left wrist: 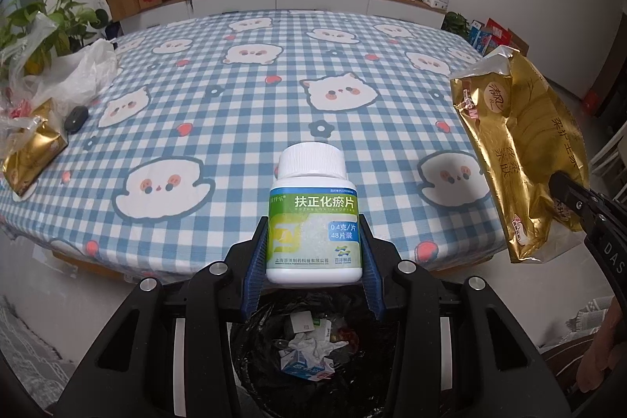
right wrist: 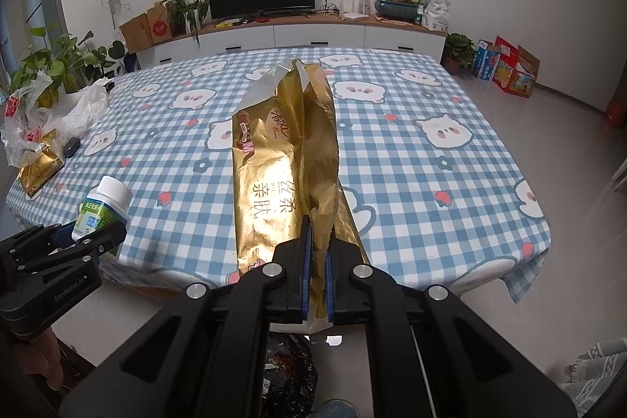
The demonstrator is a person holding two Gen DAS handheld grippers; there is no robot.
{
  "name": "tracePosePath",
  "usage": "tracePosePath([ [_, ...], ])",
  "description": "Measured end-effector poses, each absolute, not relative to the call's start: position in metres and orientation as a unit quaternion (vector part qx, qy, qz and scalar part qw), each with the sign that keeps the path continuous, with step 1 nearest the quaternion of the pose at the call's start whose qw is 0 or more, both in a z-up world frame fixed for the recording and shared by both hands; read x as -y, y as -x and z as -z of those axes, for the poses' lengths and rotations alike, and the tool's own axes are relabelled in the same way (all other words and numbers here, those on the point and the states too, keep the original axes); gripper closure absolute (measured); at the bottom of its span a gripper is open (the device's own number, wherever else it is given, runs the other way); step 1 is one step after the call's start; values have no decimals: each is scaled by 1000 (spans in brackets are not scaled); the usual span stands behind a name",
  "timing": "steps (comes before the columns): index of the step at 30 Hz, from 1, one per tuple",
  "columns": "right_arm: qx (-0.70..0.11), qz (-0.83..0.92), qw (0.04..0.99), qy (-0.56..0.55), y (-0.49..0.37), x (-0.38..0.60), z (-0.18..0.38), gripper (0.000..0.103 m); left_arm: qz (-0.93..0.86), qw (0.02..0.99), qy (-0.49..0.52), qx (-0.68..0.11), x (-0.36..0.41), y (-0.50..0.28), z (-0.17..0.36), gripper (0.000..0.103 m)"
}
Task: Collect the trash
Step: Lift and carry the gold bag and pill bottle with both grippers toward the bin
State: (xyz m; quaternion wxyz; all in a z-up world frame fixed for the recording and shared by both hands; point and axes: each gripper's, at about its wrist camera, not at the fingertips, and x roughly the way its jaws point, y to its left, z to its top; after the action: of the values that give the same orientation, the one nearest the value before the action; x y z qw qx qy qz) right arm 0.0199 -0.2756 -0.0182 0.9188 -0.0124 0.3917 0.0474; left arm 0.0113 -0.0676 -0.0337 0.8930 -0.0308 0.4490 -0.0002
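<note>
Left gripper (left wrist: 313, 249) clamped on a white pill bottle (left wrist: 313, 218) — held upright by its body, cap clear of the pads, directly above the black-lined trash bin (left wrist: 313, 351) so that it can fall straight in once let go. Right gripper (right wrist: 318, 253) closed tight on the lower edge of an empty gold wrapper (right wrist: 286, 167) — pinched at one end, the torn top stands free. Both items hang off the near edge of the counter (left wrist: 243, 96). Another gold pack (left wrist: 33, 151) and plastic bags (left wrist: 74, 73) remain at the counter's far left.
</note>
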Motion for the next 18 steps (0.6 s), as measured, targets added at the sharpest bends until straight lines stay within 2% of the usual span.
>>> tracePosePath([
  [18,-401,-48,915,20,42,279,38,99,-7,888,31,-458,58,47,52,62],
])
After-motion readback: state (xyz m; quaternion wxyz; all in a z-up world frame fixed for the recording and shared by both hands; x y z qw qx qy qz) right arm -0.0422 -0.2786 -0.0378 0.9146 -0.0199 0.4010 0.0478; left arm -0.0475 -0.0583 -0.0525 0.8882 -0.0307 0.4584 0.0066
